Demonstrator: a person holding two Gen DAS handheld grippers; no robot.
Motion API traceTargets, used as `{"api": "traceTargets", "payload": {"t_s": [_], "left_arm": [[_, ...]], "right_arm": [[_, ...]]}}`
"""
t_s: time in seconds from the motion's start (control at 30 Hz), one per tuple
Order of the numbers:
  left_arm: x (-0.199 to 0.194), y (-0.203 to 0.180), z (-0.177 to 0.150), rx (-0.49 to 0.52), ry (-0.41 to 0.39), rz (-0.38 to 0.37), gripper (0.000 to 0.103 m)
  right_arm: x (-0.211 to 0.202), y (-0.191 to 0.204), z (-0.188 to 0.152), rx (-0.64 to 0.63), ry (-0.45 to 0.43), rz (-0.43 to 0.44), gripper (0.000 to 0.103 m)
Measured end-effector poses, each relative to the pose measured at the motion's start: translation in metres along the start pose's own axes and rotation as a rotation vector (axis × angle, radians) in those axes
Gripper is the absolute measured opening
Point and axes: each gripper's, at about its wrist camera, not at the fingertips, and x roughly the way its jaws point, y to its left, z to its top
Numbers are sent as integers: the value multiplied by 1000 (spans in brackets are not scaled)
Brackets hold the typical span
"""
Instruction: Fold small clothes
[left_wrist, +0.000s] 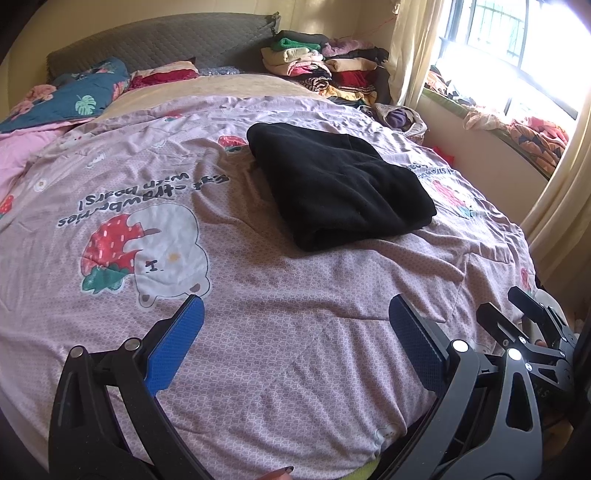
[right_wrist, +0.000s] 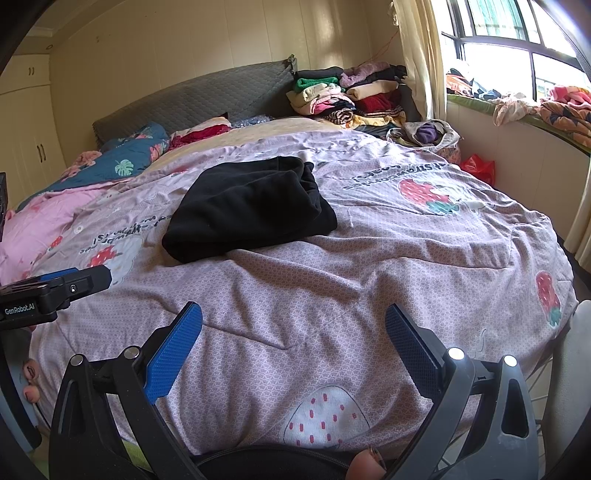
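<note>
On the strawberry-print duvet (left_wrist: 280, 350), mid-bed, lies the black garment (left_wrist: 332, 188), folded into a thick bundle and touched by neither tool. Nearer the foot of the bed than that garment, the left claw (left_wrist: 295, 347) hovers with blue pads spread wide, empty. Right claw (right_wrist: 293, 343) likewise gapes, holding nothing.

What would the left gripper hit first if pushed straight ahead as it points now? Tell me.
The left gripper is open over the pink strawberry-print duvet. Pushed straight on, it would probably meet the duvet first, since the bedding rises ahead of it. The folded black garment lies farther on, slightly right. Depth is uncertain.
</note>
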Motion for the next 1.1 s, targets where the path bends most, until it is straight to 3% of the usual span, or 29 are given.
{"api": "traceTargets", "payload": {"t_s": [0.57,0.77,0.87,0.97,1.03,1.1], "left_arm": [[4,3,-2,6,17,-2,94],[14,15,-3,-20,59,41,94],[15,34,2,-57,60,70,94],[8,88,17,-160,30,140,94],[0,137,27,-241,5,222,94],[-11,199,36,-314,-21,364,94]], "right_arm": [[0,-1,-1,4,2,-1,99],[-3,-19,-2,77,2,-23,99],[-23,-60,7,202,-47,-96,99],[-54,-127,17,338,-109,-242,99],[-82,-204,14,501,-157,-404,99],[-94,-271,1,638,-127,-527,99]]}}
